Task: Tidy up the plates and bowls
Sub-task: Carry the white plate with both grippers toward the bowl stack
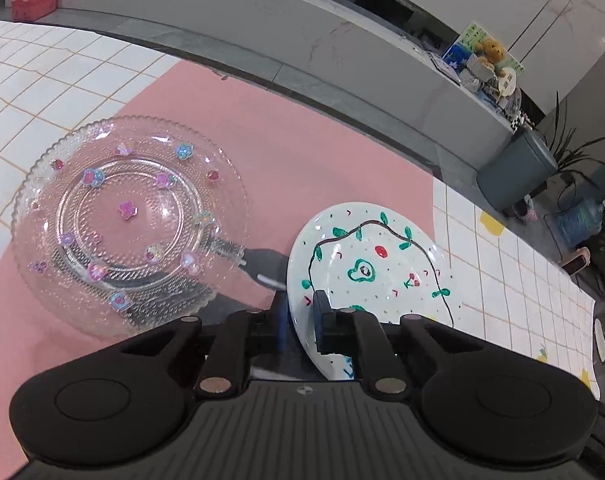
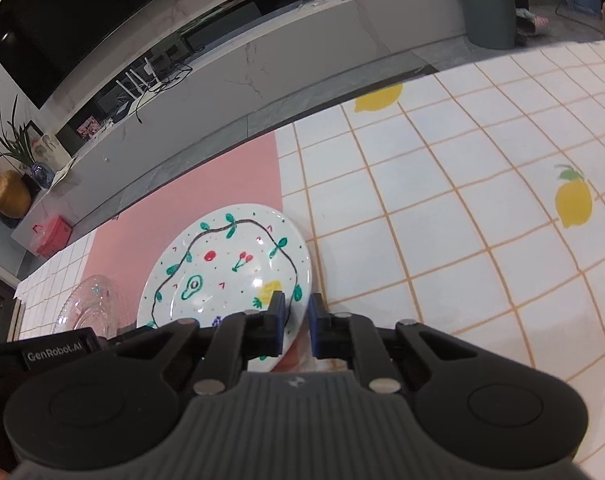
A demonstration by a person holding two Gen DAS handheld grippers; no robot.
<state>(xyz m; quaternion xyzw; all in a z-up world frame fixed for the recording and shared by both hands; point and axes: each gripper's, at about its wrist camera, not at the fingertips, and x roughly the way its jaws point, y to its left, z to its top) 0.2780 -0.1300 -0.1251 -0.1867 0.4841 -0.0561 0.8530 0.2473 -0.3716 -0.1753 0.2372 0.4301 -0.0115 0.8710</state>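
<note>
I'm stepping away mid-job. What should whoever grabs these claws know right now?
Left claw: shut on the painted white plate, pinching its near rim.
Right claw: also straddling that plate's rim, jaws nearly closed; the grip cannot be confirmed.
The plate looks tilted above the pink mat.
The clear glass plate lies on the mat to its left.
Nothing stacked yet; probably set the painted plate onto the glass one.

Table cover: pink mat [image 1: 262, 140] between white grid cloth [image 2: 442, 220] with lemon prints [image 2: 573, 204].
Ledge: pink box [image 1: 34, 0], teddy bear [image 1: 490, 50].
Floor: grey bin [image 1: 518, 168], water jug [image 1: 580, 220].
</note>
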